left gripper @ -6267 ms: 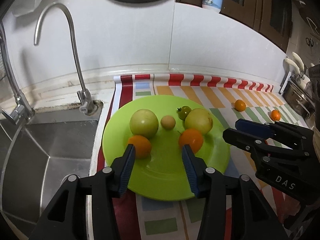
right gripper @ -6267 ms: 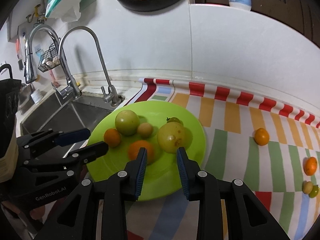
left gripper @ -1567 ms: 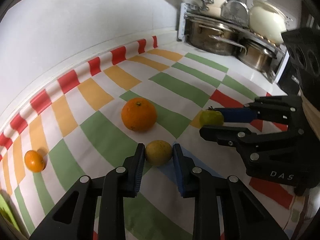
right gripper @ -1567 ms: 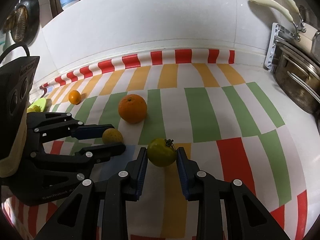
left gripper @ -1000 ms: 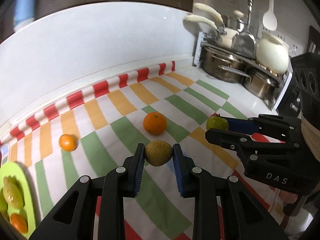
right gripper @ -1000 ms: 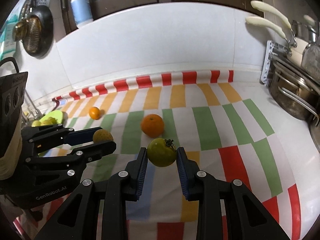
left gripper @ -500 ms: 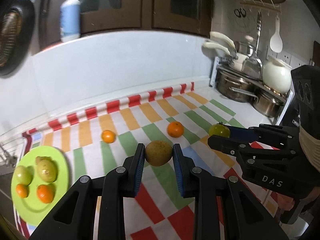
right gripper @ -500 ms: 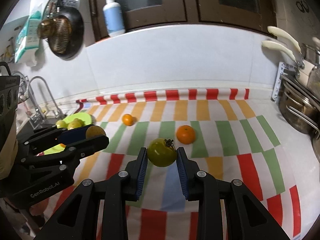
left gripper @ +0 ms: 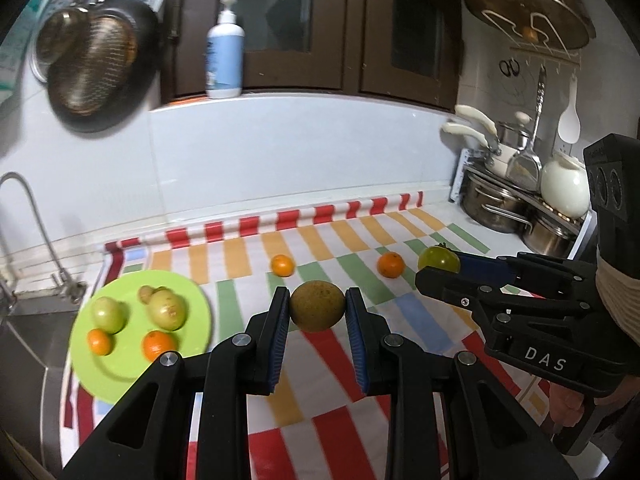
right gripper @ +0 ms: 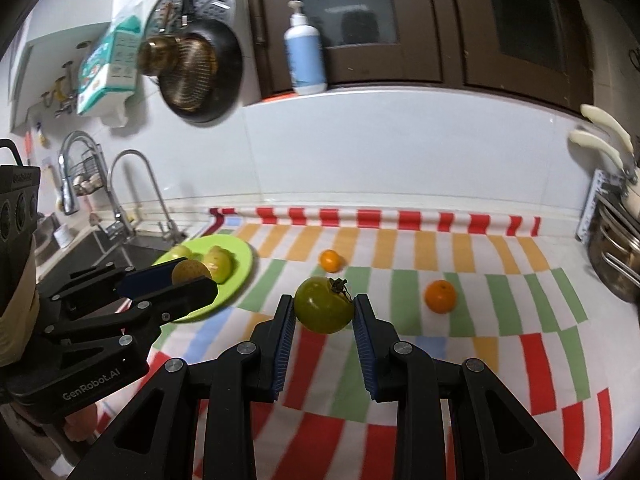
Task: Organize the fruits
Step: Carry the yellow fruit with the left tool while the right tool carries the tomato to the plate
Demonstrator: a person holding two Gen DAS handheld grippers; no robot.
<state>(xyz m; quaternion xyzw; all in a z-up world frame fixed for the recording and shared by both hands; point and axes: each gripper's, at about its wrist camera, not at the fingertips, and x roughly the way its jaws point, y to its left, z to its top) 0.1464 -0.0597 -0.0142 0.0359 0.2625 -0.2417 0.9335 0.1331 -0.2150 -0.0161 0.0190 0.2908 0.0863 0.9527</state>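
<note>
Glossy green plastic plate (left gripper: 132, 376) beside a brushed-metal sink (left gripper: 24, 344); smooth striped oilcloth (left gripper: 400, 320) on the counter; matt black plastic left hand-held gripper (left gripper: 316, 312) grips a rough brownish fruit (left gripper: 317, 306)

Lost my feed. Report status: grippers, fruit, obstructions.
Left gripper shut on brown fruit. Right gripper shut on green tomato. Both lifted clear of cloth. Two oranges loose; green plate unobstructed.

On the worktop (left gripper: 420, 320) the plate (left gripper: 116, 376) is the landmark. Four fruits lie on it. The sink (left gripper: 24, 344) is at its left. Two oranges (left gripper: 282, 265) lie on the worktop at its right, apart from each other. The pots (left gripper: 496, 204) stand far right of the plate.
</note>
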